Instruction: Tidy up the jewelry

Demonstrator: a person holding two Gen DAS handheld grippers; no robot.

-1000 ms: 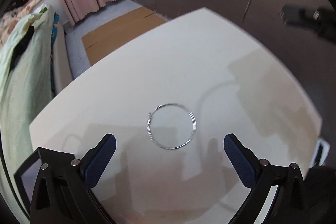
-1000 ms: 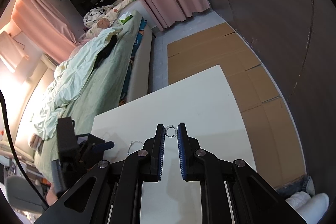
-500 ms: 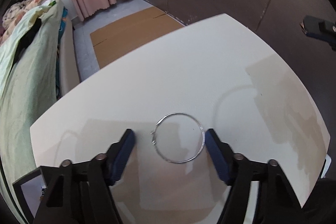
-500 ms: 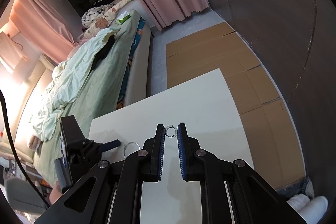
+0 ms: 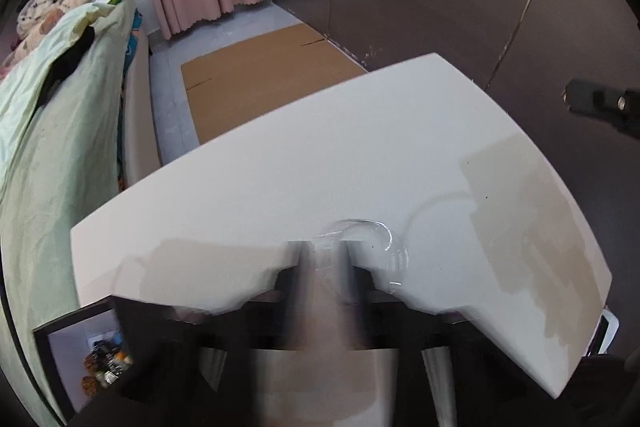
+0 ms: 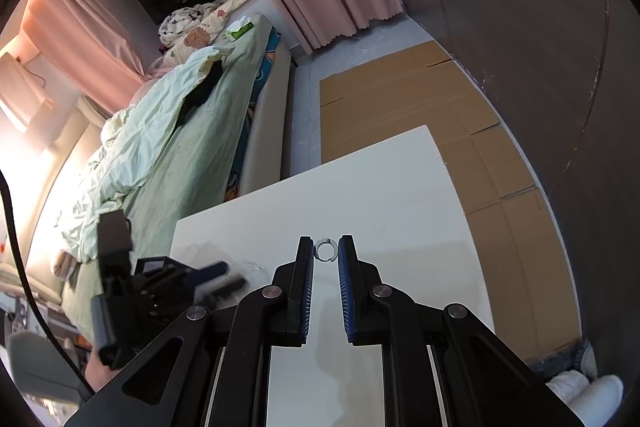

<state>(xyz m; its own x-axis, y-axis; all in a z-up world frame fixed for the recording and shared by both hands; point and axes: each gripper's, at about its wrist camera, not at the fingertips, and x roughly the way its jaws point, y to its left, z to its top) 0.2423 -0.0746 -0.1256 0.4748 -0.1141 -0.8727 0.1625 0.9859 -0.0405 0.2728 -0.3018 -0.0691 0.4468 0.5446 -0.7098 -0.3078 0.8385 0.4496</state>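
A: Silver wire, thin, bent into a large hoop point(image 5: 386, 233), flat on the white bench point(image 5: 360, 131), lower centre of the left wrist view. Smeared by motion blur, though.

B: And the left claw point(image 5: 326, 267)?

A: Right at the hoop's left edge, fingers drawn narrow, hoop spreading up and to the right of the tips. Pinched on the wire or merely beside it? Impossible to say through the blur.

B: Nearer hand for that hoop, then?

A: Left, plainly. Seen from the right wrist view too: lower left of frame, tips just beside the wire.

B: Right claw point(image 6: 326, 241)?

A: Busy. Clamped on a small ring point(image 6: 327, 250), pads pressing it from both sides, ring upright between the tips at frame centre, above the bench.

B: Long axis to worry about?

A: None on a round hoop. Only the rim: thin, springy, probably prone to skating away. Best taken across the wire, at the near left arc.

B: Then where?

A: Likely into the dark-rimmed box point(image 5: 72, 315), lower left corner of the left view, beads already inside. Well apart from the hoop, below and to the left of it.
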